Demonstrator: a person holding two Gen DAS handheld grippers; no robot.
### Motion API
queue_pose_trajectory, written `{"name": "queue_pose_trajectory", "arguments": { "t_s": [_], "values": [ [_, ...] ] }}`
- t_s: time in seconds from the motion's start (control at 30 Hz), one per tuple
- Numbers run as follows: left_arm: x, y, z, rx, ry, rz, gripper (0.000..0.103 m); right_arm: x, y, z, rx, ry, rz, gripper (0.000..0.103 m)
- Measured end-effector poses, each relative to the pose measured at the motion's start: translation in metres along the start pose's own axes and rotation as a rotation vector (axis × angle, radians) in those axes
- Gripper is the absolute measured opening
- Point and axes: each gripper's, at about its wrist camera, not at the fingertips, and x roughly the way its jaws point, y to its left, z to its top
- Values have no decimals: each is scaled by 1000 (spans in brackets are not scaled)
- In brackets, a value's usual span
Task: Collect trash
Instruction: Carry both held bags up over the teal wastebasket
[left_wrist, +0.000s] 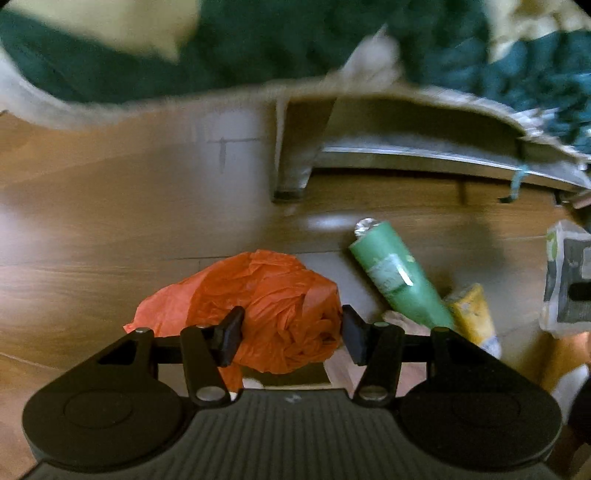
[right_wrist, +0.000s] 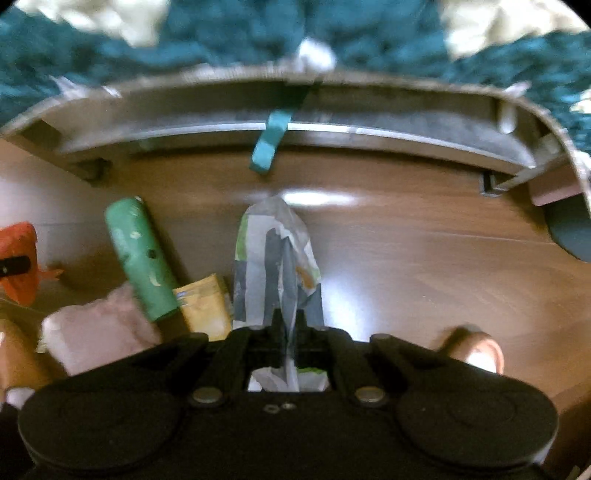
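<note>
- Orange plastic bag (left_wrist: 280, 314): lower centre of the left wrist view, clamped between the half-closed pads of the left gripper (left_wrist: 291, 332) (a loose, crumpled wad).
- Green bottle (left_wrist: 399, 277): right of centre, lying on the wood floor (left_wrist: 92, 240) beside a yellow packet (left_wrist: 472, 314); neither collected.
- Printed wrapper (right_wrist: 277, 266): centre of the right wrist view, pinched by the right gripper (right_wrist: 287, 325), fully shut.
- Risk: thin film may slip from either grip, dropping back to the floor.

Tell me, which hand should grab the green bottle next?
Neither yet: the left gripper grips the orange bag, the right gripper a wrapper. Once emptied, probably left; the green bottle looks nearer its fingers.
</note>
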Motion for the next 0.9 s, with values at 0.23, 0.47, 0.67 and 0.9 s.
{"name": "queue_pose_trajectory", "arguments": {
  "t_s": [0.23,0.47,0.67,0.9],
  "values": [
    [-100,-15,-11,23,-78,-34,54,-112,6,-14,-41,-109,48,3],
    [-206,-40,-27,45,-232,-34,54,-223,18,-43,-131,-245,98,3],
    [-296,-69,-46,76,-376,-31,55,-309,29,-72,-191,-384,119,3],
    [-386,-98,-59,102,-530,-43,55,-392,34,-94,-228,-544,133,3]
  ]
}}
